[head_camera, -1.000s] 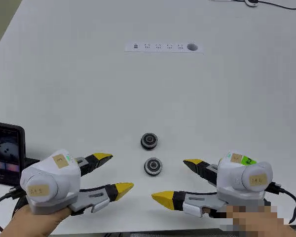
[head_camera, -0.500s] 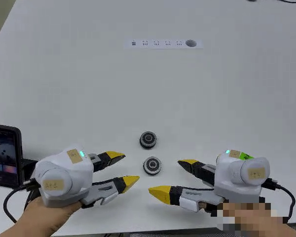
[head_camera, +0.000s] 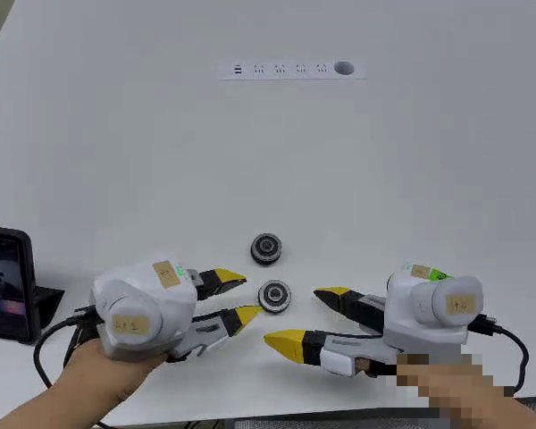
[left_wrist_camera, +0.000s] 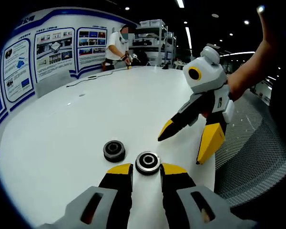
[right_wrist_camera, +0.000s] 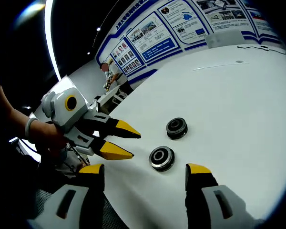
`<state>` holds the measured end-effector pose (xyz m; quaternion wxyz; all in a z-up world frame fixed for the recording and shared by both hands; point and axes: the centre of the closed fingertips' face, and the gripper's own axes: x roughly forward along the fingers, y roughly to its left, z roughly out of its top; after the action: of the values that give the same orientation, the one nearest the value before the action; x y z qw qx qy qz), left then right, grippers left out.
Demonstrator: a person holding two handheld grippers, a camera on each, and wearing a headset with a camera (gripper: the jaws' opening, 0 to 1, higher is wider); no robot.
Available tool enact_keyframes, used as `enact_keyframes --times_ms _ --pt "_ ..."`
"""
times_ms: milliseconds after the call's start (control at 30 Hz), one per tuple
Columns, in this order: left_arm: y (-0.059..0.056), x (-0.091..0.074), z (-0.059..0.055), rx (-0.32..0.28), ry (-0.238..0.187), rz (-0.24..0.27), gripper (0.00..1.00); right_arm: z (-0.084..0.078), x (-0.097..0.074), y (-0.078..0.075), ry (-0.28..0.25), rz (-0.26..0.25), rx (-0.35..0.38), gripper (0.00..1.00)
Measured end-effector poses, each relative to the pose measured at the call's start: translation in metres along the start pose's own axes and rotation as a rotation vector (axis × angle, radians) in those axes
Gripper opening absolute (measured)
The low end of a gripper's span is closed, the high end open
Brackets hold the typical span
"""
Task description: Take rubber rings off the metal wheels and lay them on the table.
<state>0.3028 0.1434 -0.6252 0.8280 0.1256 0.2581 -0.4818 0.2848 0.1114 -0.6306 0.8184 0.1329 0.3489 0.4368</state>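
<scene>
Two small metal wheels with black rubber rings lie flat on the white table (head_camera: 250, 161). The near wheel (head_camera: 274, 296) (left_wrist_camera: 148, 162) (right_wrist_camera: 161, 157) sits just ahead of my left gripper (head_camera: 238, 296) (left_wrist_camera: 146, 169), whose yellow-tipped jaws stand open a little wider than the wheel, one tip to each side of it. The far wheel (head_camera: 266, 248) (left_wrist_camera: 114, 150) (right_wrist_camera: 176, 128) rests apart, a little further from me. My right gripper (head_camera: 308, 315) (right_wrist_camera: 145, 168) is wide open just right of the near wheel, with nothing between its jaws.
A white power strip (head_camera: 291, 69) lies far back on the table. A dark tablet (head_camera: 7, 283) stands at the left edge near my left hand. The table's front edge (head_camera: 250, 418) runs just below both grippers. A person (left_wrist_camera: 118, 43) stands at the far end.
My left gripper has moved right toward the near wheel and narrowed its jaws around it. The right gripper has shifted slightly left. Both wheels stay put.
</scene>
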Motion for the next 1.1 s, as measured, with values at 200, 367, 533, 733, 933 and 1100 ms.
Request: enact_keyframes --times_ms 200,367,533,733,933,1100 --pt "0.0 0.01 0.001 0.02 0.02 -0.01 0.22 0.0 0.001 -0.001 -0.001 0.002 0.005 0.69" --pt "0.0 0.018 0.0 0.033 0.046 -0.016 0.2 0.001 0.002 -0.002 -0.006 0.006 0.022 0.69" --pt "0.0 0.024 0.003 0.036 0.055 -0.024 0.18 0.003 0.004 -0.003 -0.017 0.007 0.032 0.69" --pt "-0.002 0.03 0.003 0.05 0.065 -0.036 0.15 0.003 0.006 -0.003 -0.019 0.013 0.037 0.68" --pt "-0.005 0.035 -0.002 0.074 0.094 -0.052 0.16 0.003 0.006 -0.004 -0.026 0.013 0.048 0.68" --pt "-0.004 0.037 -0.005 0.078 0.105 -0.054 0.16 0.001 0.007 -0.004 -0.027 0.014 0.053 0.68"
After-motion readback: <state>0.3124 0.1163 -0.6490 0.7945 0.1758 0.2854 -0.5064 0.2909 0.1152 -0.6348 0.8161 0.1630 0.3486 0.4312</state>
